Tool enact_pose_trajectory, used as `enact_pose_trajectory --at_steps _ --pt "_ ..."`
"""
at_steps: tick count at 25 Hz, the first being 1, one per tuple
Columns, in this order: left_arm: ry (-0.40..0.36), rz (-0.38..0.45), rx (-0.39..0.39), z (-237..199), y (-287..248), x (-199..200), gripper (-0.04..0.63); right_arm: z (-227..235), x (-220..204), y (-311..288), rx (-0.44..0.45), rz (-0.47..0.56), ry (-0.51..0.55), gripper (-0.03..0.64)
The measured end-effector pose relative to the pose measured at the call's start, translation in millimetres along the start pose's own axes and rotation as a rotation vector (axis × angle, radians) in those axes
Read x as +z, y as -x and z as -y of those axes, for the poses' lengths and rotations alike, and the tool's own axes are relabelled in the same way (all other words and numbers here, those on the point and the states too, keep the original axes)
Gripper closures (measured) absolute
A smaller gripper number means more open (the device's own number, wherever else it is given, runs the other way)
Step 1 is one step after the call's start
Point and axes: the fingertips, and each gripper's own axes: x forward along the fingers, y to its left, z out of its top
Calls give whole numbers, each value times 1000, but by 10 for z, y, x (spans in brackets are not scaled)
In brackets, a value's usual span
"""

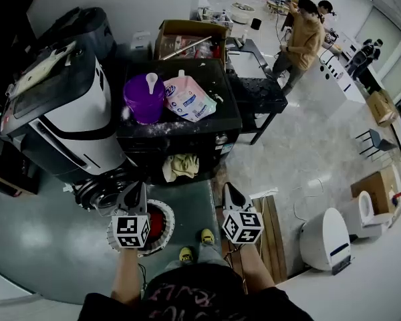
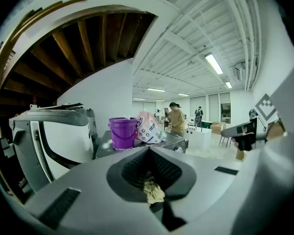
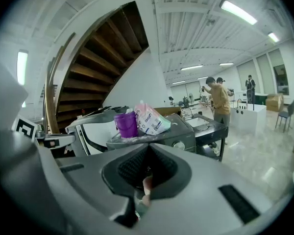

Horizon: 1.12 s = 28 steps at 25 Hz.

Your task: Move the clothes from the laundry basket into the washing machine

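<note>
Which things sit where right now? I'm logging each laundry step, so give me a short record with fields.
washing machine: black, straight ahead of the person
at its front: yellow cloth hanging
on its top: purple bucket beside a detergent pouch
laundry basket: on the floor under the left gripper, red items inside
left gripper: jaws together
right gripper: jaws together
background: person in a yellow top, standing far off
</note>
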Motion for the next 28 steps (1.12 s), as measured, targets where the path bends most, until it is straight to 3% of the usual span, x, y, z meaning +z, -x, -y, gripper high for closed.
enact_pose_trajectory --at_steps 28 --pt "-43 102 80 269 129 676 584 465 795 393 20 138 44 614"
